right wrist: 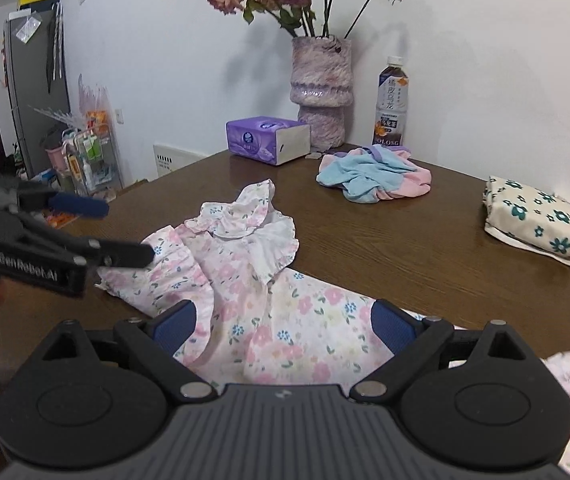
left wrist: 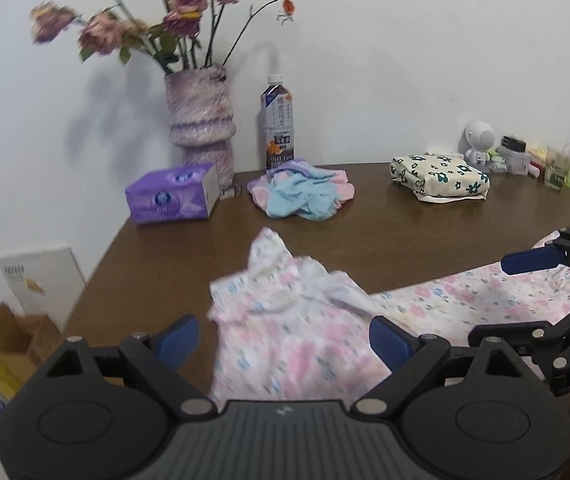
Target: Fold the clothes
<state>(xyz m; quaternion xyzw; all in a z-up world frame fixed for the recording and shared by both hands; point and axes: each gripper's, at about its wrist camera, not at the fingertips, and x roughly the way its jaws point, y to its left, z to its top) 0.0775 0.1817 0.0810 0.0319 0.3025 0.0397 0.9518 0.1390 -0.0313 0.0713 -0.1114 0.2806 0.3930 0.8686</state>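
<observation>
Floral dress (right wrist: 269, 292), pink-and-white w/ ruffled collar, lies rumpled on the near part of a brown wooden table (right wrist: 425, 248). Left gripper (left wrist: 285, 338) and right gripper (right wrist: 285, 326) hang over it, jaws of both spread wide, fabric showing between the blue pads but not pinched. Behind: a crumpled blue-and-pink garment (right wrist: 373, 178), a folded cream cloth w/ green flowers (right wrist: 533, 220), a purple tissue box (right wrist: 265, 138), a vase of dried roses (right wrist: 321, 92) & a tea bottle (right wrist: 391, 104) against the white wall.
</observation>
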